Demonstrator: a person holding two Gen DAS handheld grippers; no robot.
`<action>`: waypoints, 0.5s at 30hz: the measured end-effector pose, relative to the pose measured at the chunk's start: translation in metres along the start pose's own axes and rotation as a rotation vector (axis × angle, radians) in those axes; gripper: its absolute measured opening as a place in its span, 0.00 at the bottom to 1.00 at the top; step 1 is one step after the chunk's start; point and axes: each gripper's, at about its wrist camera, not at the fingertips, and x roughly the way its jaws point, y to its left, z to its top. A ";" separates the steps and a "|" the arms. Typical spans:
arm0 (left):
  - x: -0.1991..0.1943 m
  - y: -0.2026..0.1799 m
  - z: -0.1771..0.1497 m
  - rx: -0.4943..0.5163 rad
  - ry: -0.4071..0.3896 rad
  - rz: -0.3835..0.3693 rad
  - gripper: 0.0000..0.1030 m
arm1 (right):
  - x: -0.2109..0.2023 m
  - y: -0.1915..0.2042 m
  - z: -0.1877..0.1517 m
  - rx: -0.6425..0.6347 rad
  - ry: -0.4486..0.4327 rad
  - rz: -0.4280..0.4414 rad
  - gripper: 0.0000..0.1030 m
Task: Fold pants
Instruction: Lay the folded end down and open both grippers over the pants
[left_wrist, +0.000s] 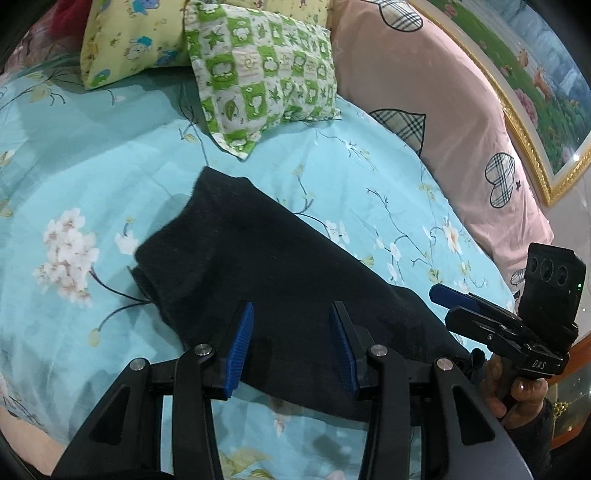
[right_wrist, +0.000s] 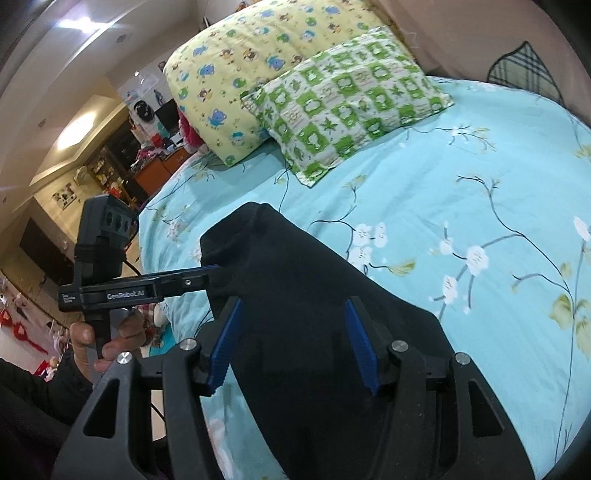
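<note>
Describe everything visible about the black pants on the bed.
The black pants are dark, soft and slightly fuzzy, like knit or fleece. They lie flat on the light blue floral bedsheet as a long folded strip, one rounded end pointing toward the green checked pillow. No pocket, label or waistband detail can be made out. The left gripper and right gripper are both open above the near part; contact is unclear.

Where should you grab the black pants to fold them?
Probably the near edge of the black pants, coming in low from the person's side. They lie flat on the blue bedsheet, stretching away toward the pillows, and both open hand-held grippers already hover there.
</note>
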 end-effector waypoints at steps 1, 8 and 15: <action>-0.001 0.002 0.000 -0.002 -0.002 0.004 0.42 | 0.003 0.001 0.002 -0.004 0.005 0.004 0.57; -0.015 0.017 0.002 -0.031 -0.028 0.023 0.42 | 0.017 0.006 0.010 -0.027 0.025 0.023 0.57; -0.030 0.036 0.001 -0.058 -0.054 0.048 0.42 | 0.035 0.009 0.020 -0.051 0.055 0.038 0.57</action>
